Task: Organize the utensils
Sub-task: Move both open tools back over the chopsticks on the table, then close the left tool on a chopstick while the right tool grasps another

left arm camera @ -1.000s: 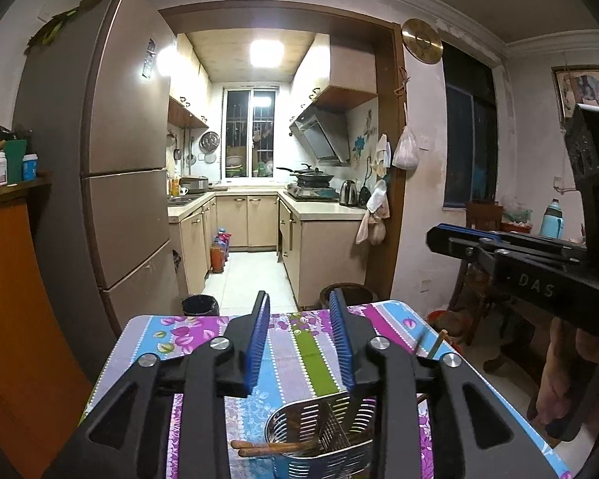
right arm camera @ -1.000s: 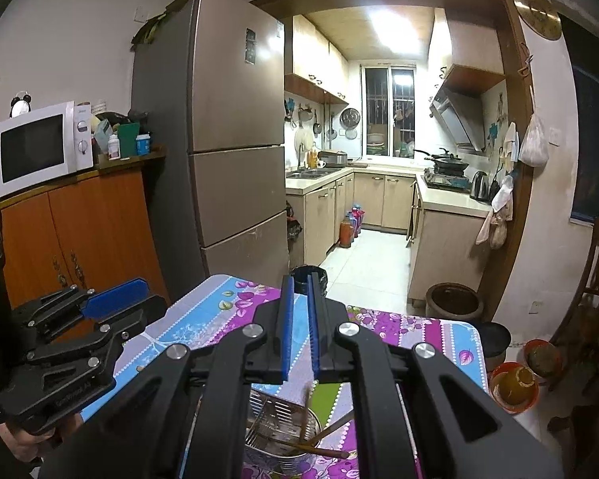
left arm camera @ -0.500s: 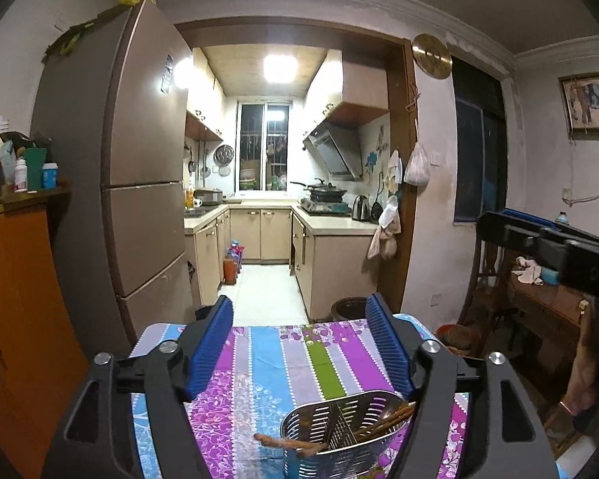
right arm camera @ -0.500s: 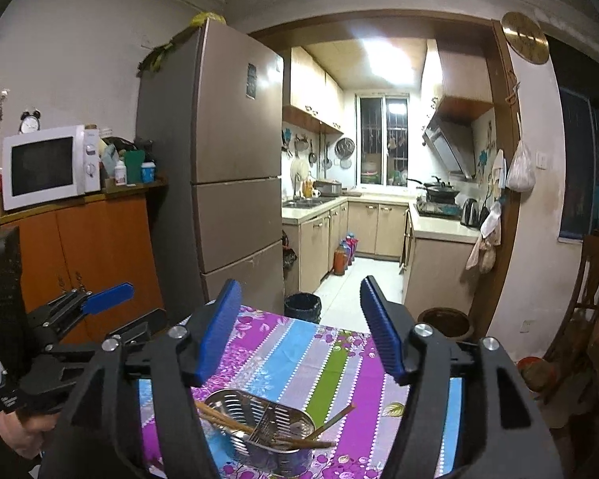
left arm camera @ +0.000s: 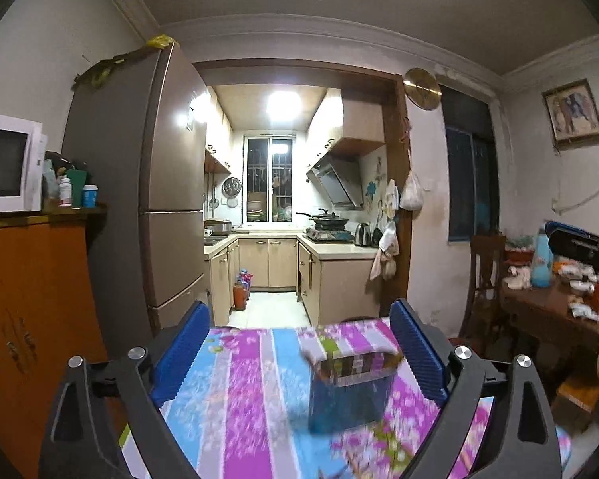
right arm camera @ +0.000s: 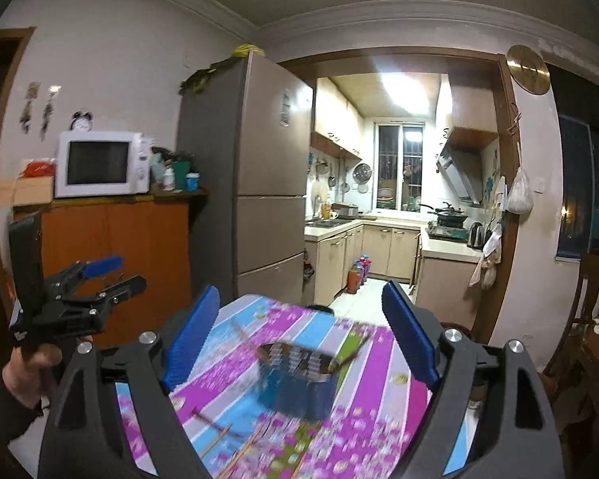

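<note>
1. Left tongs (left arm camera: 299, 353): the jaws stand wide apart and are opening further, with nothing between the blue pads (left arm camera: 181, 353). In the right wrist view these tongs are held up at the far left in the person's left hand (right arm camera: 32, 371), off the edge of the bench (right arm camera: 235, 363), which is covered in a floral striped cloth.

2. Metal utensil caddy (right arm camera: 299, 379): it stands on the bench just right of the middle, blurred by motion. A few chopsticks seem to lean out over its rim, though the blur keeps me from counting them.

3. Loose chopsticks (right arm camera: 215, 435): some lie flat on the cloth in front of the caddy, towards the left, so the sorting looks unfinished.

4. Right tongs (right arm camera: 301, 337): the jaws are also apart and opening, empty, with the caddy framed between the pads but untouched.

5. Risks, as I judge them:
   - Thin round sticks flat on a soft cloth may roll or pinch the fabric when gripped.
   - A stick clamped off-centre could swing and miss the rim.
   - A knock from either tongs could tip the light caddy, since the sticks lean outwards.
   - Both hands are moving quickly, and aim suffers.
</note>
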Motion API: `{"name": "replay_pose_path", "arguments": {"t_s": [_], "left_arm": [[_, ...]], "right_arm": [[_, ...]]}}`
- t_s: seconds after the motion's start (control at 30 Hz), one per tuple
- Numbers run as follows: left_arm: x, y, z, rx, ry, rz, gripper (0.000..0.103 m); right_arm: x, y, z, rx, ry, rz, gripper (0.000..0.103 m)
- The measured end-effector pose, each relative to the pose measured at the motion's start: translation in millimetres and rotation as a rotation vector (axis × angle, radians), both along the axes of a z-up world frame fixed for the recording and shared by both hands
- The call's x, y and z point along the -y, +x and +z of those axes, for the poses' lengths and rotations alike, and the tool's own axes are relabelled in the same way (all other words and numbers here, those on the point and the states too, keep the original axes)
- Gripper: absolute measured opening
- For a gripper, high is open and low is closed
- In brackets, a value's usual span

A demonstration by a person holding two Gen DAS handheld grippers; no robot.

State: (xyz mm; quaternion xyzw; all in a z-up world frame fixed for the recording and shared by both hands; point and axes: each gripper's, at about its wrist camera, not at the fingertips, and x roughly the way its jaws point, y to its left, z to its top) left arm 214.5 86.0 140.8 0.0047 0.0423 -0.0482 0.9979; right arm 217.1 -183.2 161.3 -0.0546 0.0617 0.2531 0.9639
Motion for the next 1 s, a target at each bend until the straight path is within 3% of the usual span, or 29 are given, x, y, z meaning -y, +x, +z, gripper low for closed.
{"name": "replay_pose_path", "arguments": {"t_s": [0.2, 0.4, 0.53, 0.73, 1.0], "left_arm": [[0.5, -59.4, -78.2, -0.079, 0.032, -0.003, 0.094], [14.3, -81.2, -162.1, -0.229, 0.041, -0.056, 0.094], [23.5, -91.0, -206.8, -0.299, 0.03, -0.094, 0.093], [38.1, -98.5, -241.5, -0.323, 0.063, -0.109, 0.083], [40.9, -98.5, -256.4, -0.333, 0.071, -0.117, 0.07]], "right_arm": [[4.1, -58.1, -68.6, -0.011, 0.001, -0.005, 0.08], [-5.5, -78.4, -146.8, -0.143, -0.006, 0.005, 0.044], [-4.9, -85.4, -202.4, -0.241, -0.008, -0.041, 0.033], [-14.5, -85.7, -270.4, -0.357, -0.061, -0.085, 0.019], [-18.6, -81.4, -295.3, -0.359, -0.098, -0.142, 0.014]]}}
